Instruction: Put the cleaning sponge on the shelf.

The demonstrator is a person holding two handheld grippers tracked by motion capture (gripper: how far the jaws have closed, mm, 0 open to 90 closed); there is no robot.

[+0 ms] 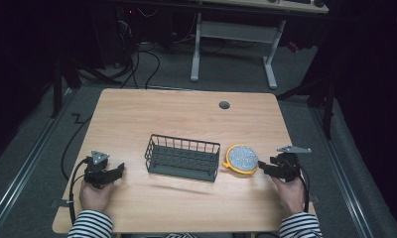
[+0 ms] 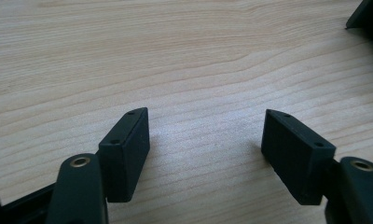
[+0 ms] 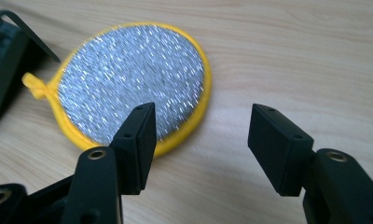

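Just off the right end of a dark wire basket (image 1: 182,157), a round scrubbing pad (image 1: 242,158) with a silver sparkly face and a yellow rim lies flat on the wooden table (image 1: 186,114). It sits close beside the basket; whether the two touch cannot be told. The right gripper (image 1: 264,168) hangs near the pad's right side, its jaws spread with nothing between them. In the right gripper view (image 3: 201,140), one jaw stands in front of the pad's (image 3: 133,84) near edge and the other over bare wood; a small yellow loop sticks out of the rim towards the basket (image 3: 7,65). The left gripper (image 1: 118,170) rests well apart, left of the basket, jaws likewise spread and empty over bare table (image 2: 175,56) in the left gripper view (image 2: 205,149).
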